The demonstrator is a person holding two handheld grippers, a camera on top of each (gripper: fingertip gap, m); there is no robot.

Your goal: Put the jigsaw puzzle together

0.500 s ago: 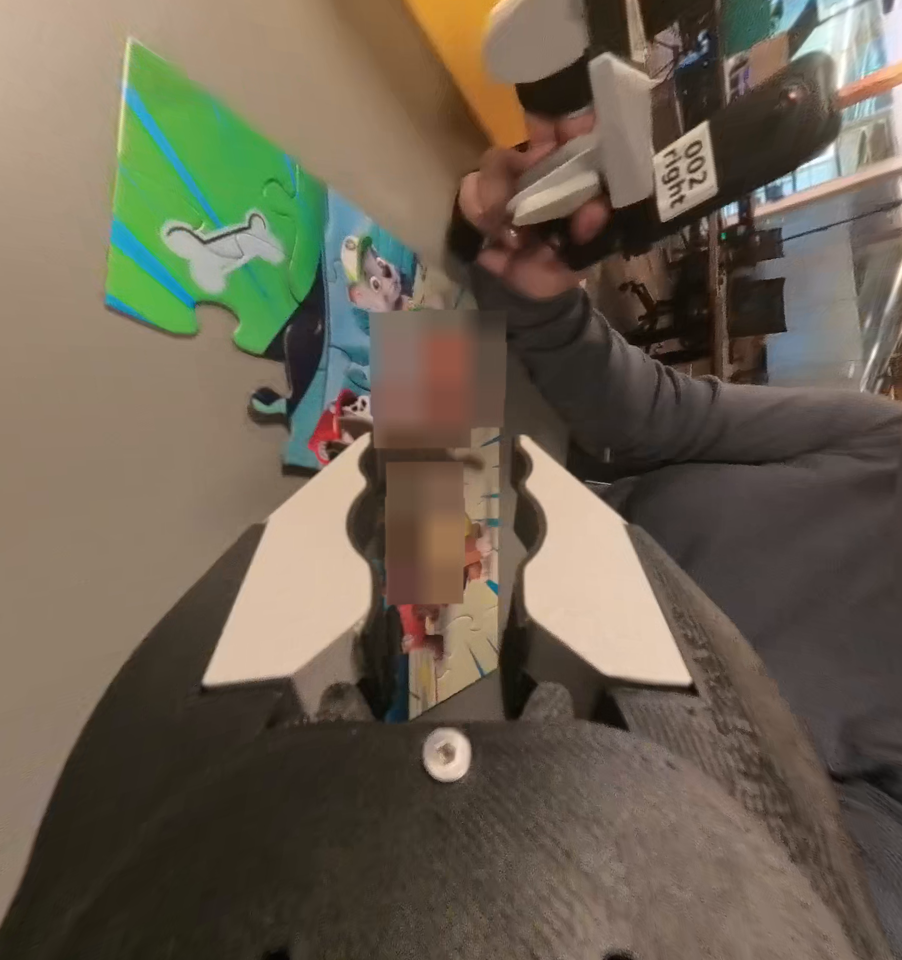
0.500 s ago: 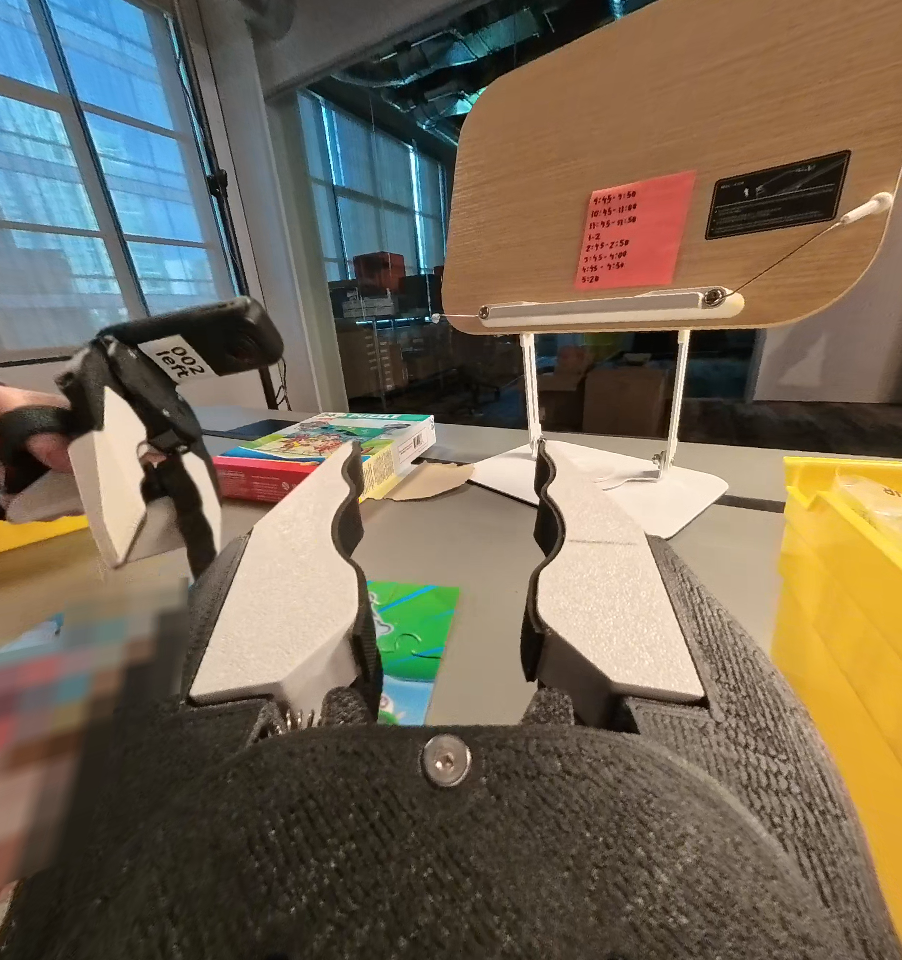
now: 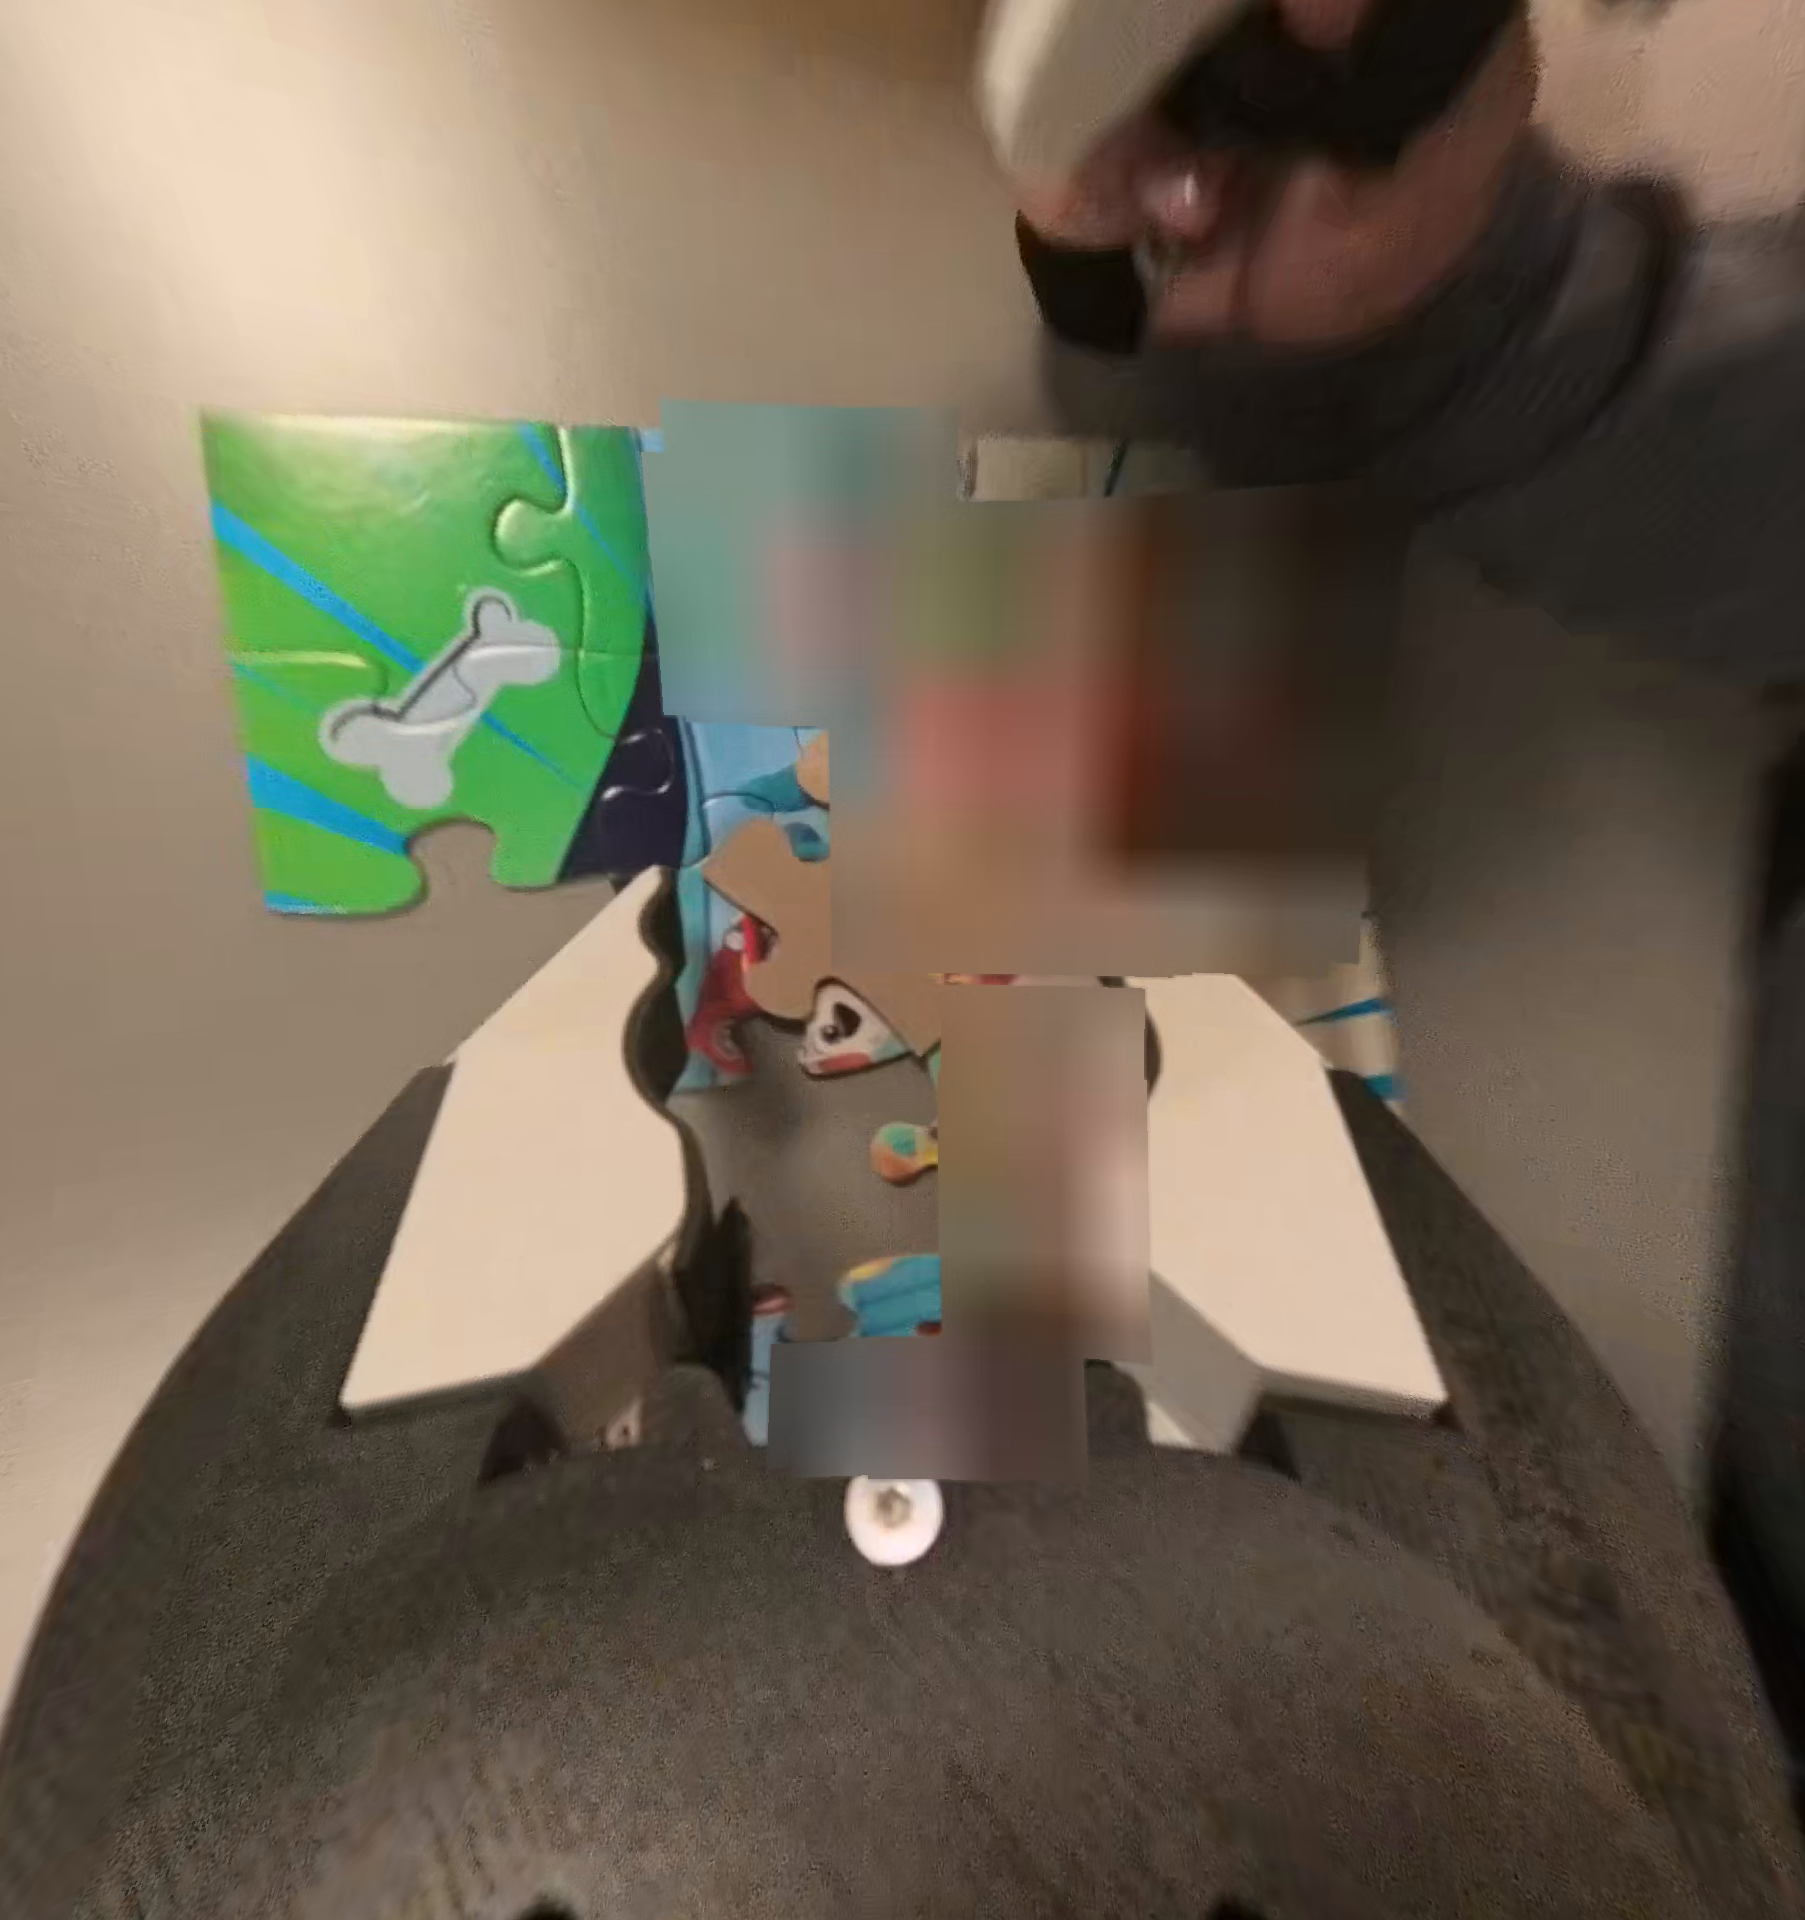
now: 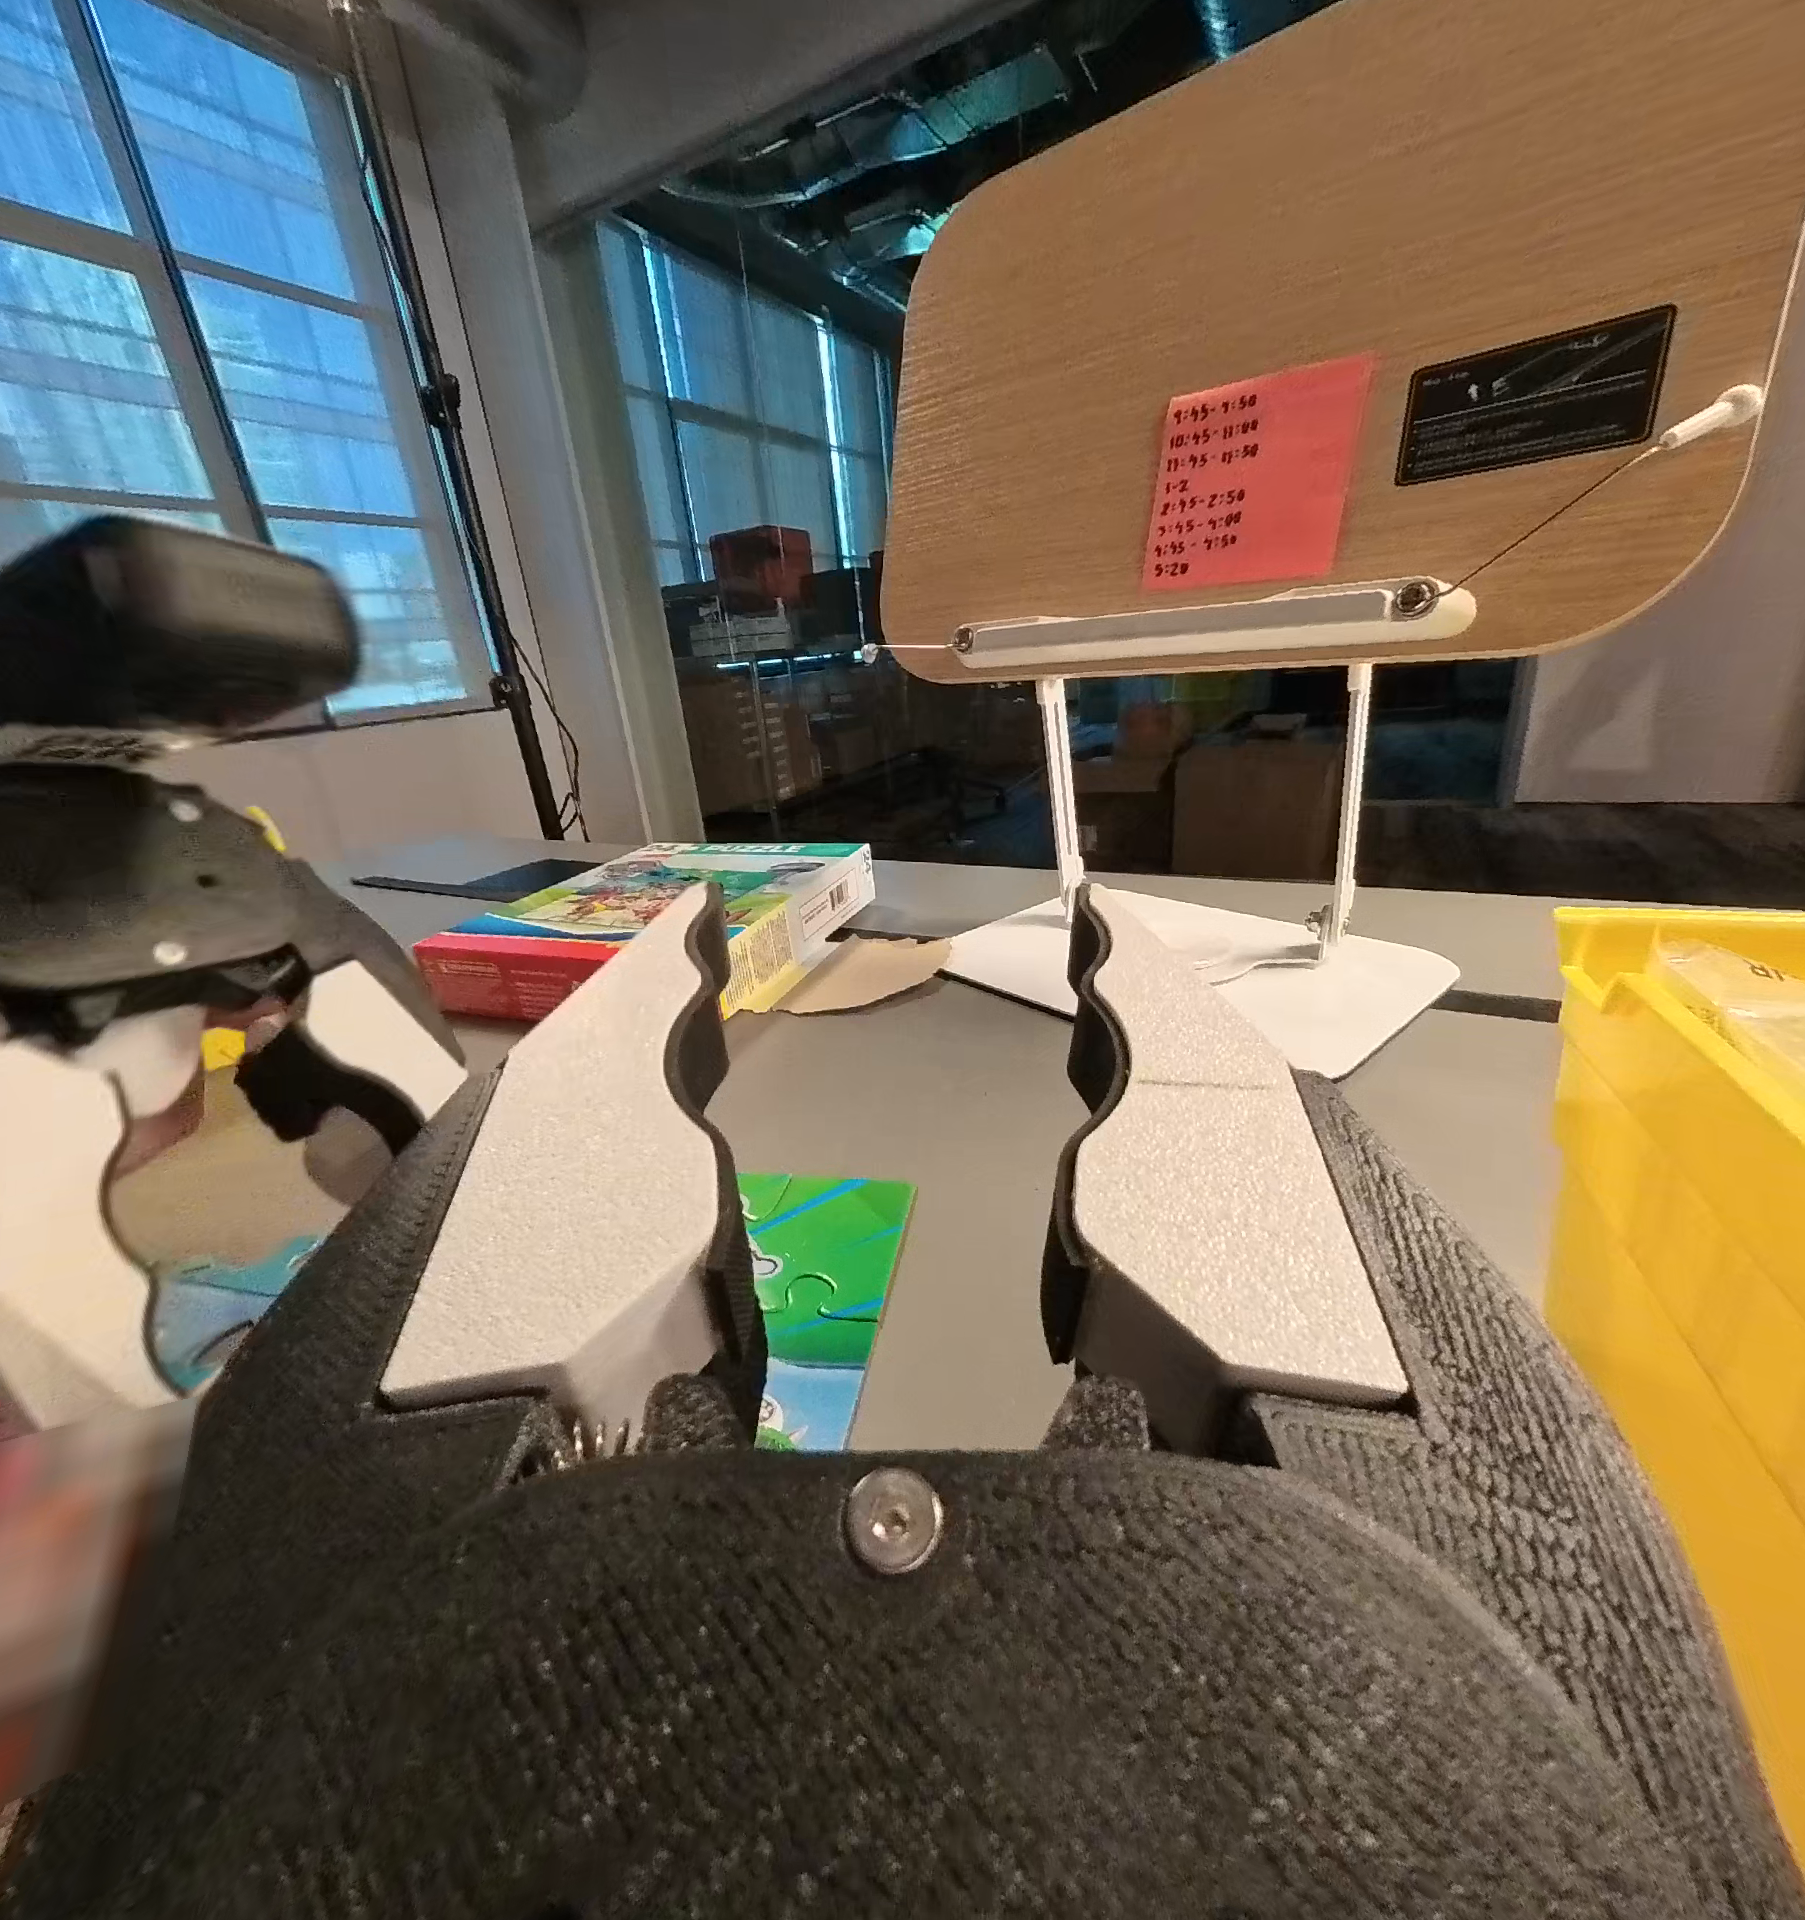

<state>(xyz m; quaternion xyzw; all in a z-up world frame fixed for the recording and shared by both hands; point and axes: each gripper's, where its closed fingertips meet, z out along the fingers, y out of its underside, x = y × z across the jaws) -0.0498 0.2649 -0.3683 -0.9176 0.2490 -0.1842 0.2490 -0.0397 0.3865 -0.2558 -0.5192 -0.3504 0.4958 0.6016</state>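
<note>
Jaws of right hand-held gripper (image 4: 893, 925) apart over bare table (image 4: 908, 1081), yellow bin (image 4: 1708, 1195) rightward

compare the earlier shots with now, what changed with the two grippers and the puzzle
The left gripper has spread its fingers wider and swung to face the assembled puzzle more squarely; nothing shows pressed between its fingers now, though a blur patch covers part of the gap. In the right wrist view it sits closer. The right gripper stayed open and empty, aimed the same way; puzzle box, wooden stand and yellow bin did not move.
</note>
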